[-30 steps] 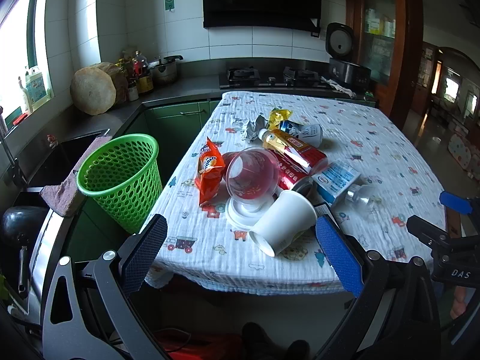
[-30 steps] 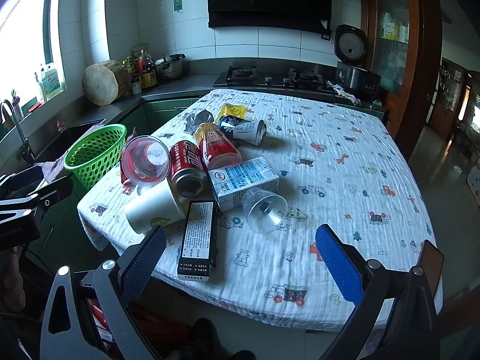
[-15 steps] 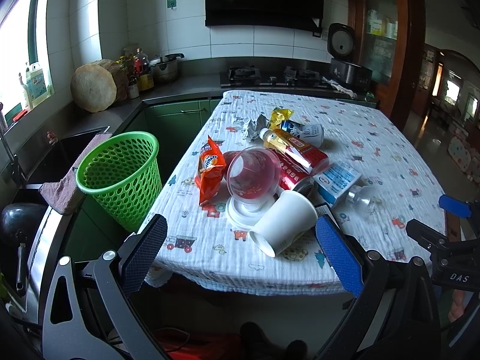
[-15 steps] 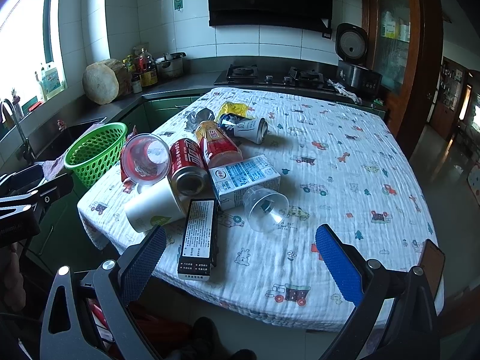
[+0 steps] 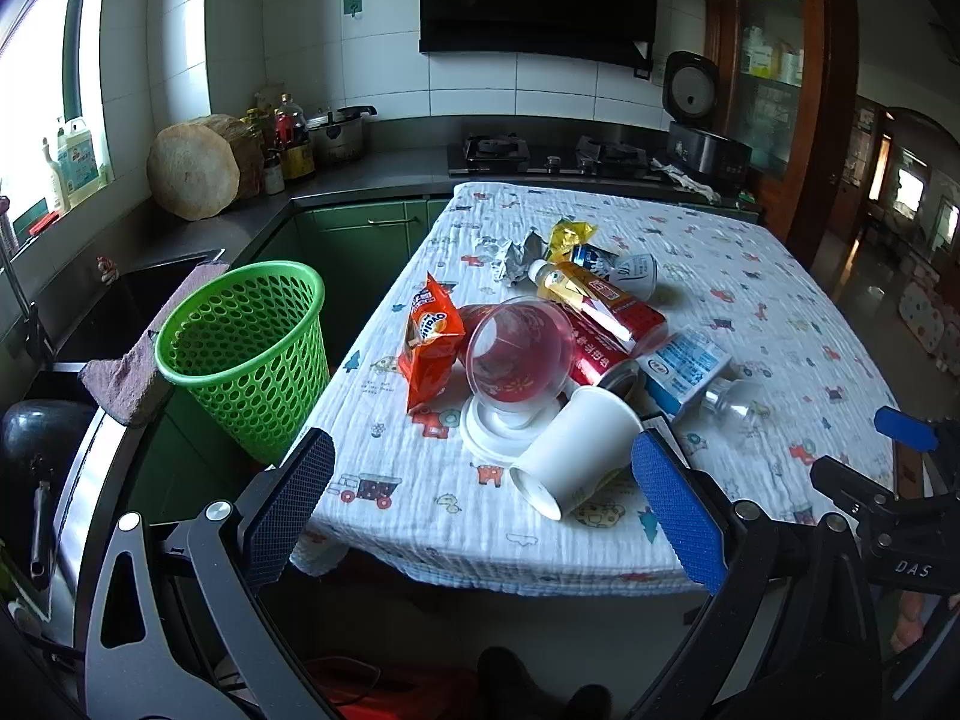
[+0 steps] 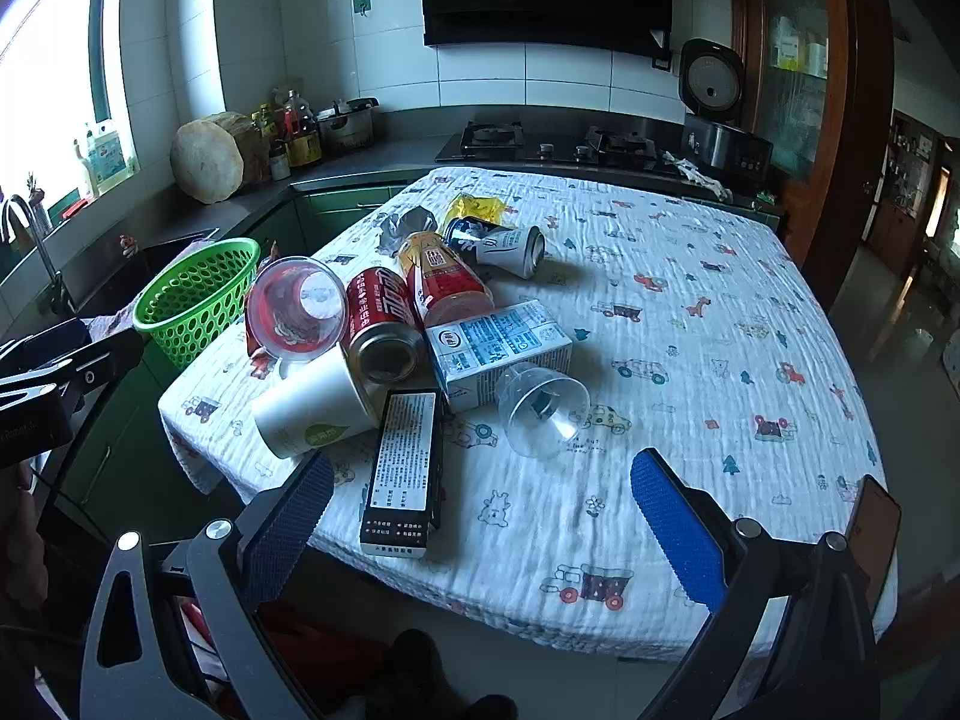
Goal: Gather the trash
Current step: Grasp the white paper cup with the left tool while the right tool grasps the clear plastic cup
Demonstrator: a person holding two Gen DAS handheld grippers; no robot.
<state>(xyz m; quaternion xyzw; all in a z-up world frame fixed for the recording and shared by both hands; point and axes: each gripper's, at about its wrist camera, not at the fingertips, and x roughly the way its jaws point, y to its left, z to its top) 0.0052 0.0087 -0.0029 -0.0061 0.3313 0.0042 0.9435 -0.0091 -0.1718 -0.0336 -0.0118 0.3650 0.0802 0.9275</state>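
A pile of trash lies on the table's near left part: a white paper cup [image 5: 576,456] [image 6: 312,405] on its side, a clear plastic cup [image 5: 519,351] [image 6: 297,306], an orange snack bag [image 5: 429,342], a red can [image 6: 381,324], a milk carton [image 6: 498,345], a black box [image 6: 402,471] and a small clear cup [image 6: 540,408]. A green basket [image 5: 246,342] [image 6: 195,297] stands left of the table. My left gripper [image 5: 480,504] and right gripper [image 6: 480,510] are open and empty, short of the table's near edge.
The table [image 6: 720,312] wears a cartoon-print cloth. A counter with a sink [image 5: 102,312], a round wooden block [image 5: 192,174], bottles and a stove [image 5: 546,153] runs along the left and back. A brown cabinet [image 5: 774,78] stands at the right.
Both views have shifted very slightly; the trash has not moved and both grippers stay open.
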